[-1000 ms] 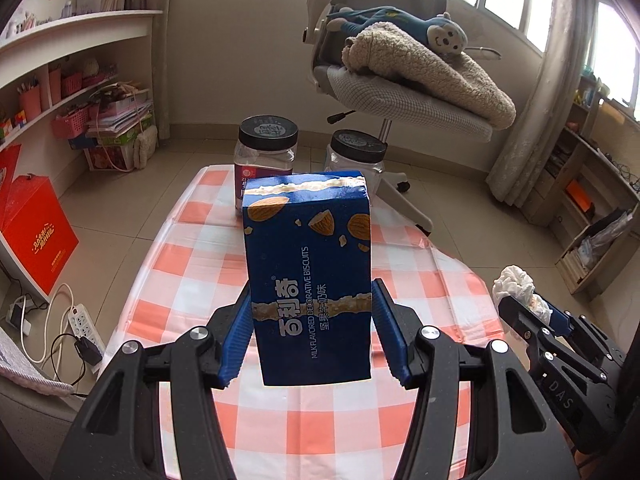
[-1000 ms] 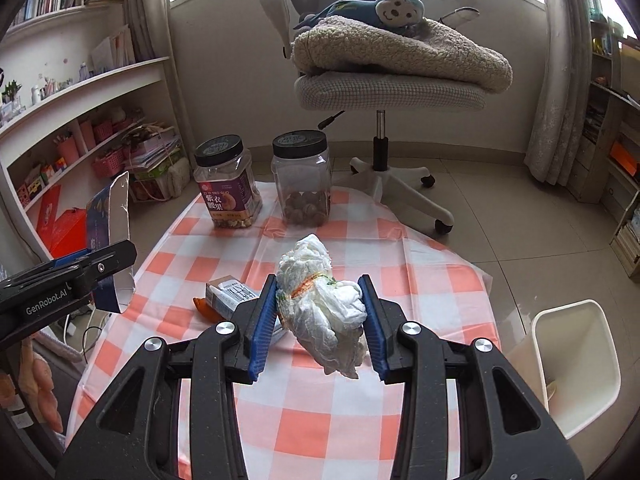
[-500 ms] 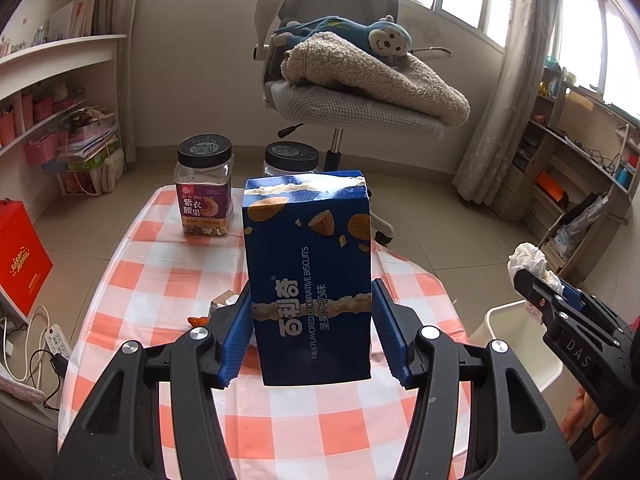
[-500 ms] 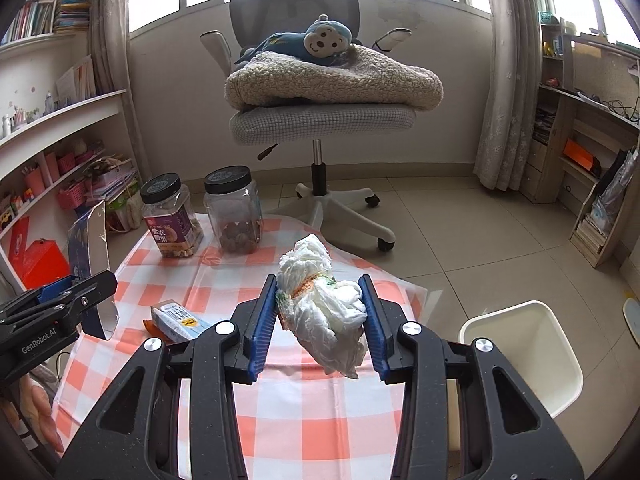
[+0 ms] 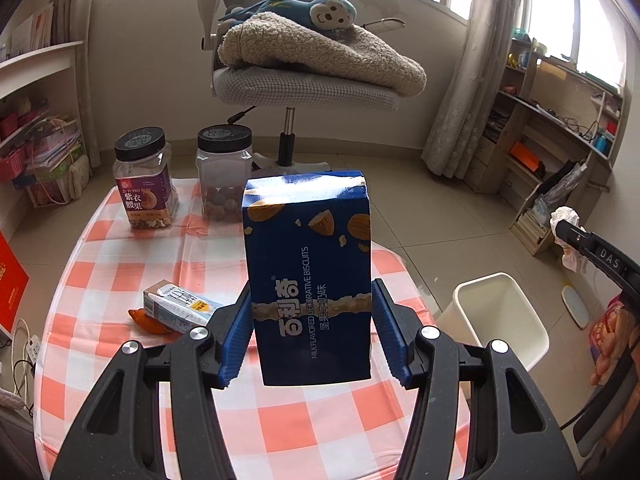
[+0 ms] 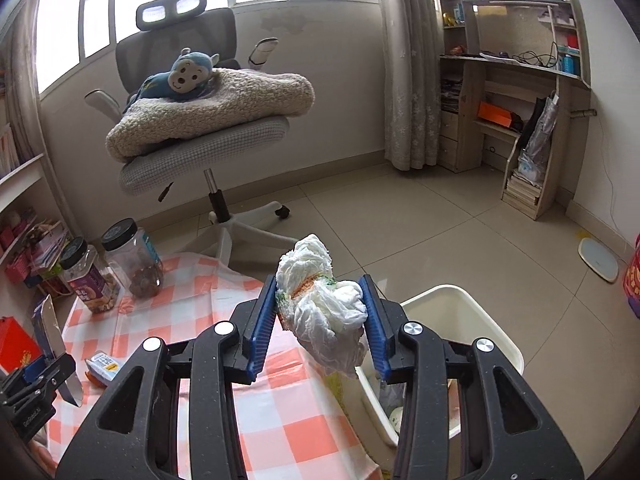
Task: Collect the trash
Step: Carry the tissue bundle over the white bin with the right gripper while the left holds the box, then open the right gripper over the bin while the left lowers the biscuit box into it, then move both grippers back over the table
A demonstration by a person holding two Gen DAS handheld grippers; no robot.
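My left gripper point(image 5: 314, 334) is shut on an upright blue biscuit box point(image 5: 310, 264), held above the checked table point(image 5: 120, 240). My right gripper point(image 6: 322, 322) is shut on a crumpled white tissue wad point(image 6: 320, 300), held over the table's right edge beside the white bin point(image 6: 460, 320). The bin also shows in the left wrist view point(image 5: 500, 316), on the floor right of the table. A small carton point(image 5: 178, 306) lies on an orange wrapper point(image 5: 146, 318) on the table.
Two black-lidded jars, one labelled point(image 5: 144, 184) and one clear point(image 5: 226, 172), stand at the table's far end. An office chair point(image 5: 304, 84) with a blanket and toy monkey stands behind. Shelves line the left and right walls.
Both grippers have swung to the right with their loads. The white bin has come into both views, and the right gripper now hangs next to it.
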